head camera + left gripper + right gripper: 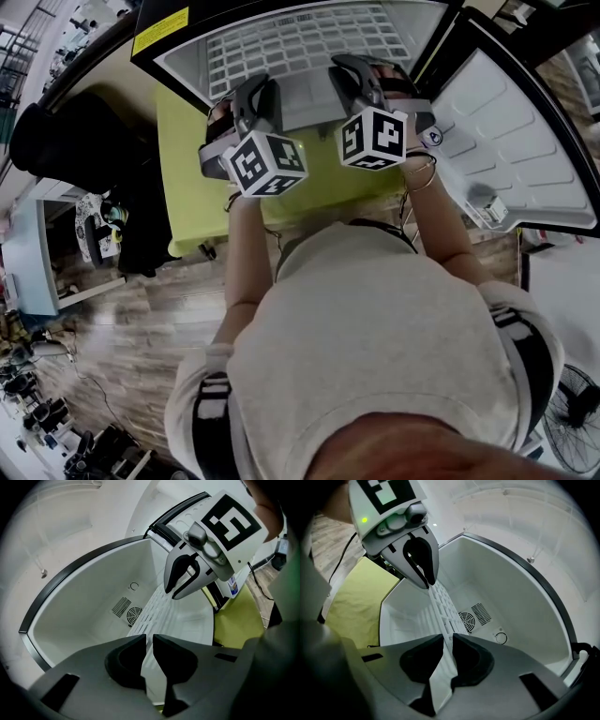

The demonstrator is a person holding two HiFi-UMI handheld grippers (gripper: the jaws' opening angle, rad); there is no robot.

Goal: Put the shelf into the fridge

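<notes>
Left gripper (150, 644) and right gripper (449, 641) each clamp the near edge of the shelf (440, 606), one per side, for balanced entry. The shelf lies at 12 o'clock, partly inside the open fridge (520, 602).

Shelf (300, 42) partly in fridge (178, 64), door (525, 141) rightward

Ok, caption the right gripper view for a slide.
Right gripper clamps the white shelf, left gripper grips it farther along, fridge behind.

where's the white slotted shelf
Head view, top centre: white slotted plastic shelf reaches into the open white fridge, held by left gripper and right gripper.
</notes>
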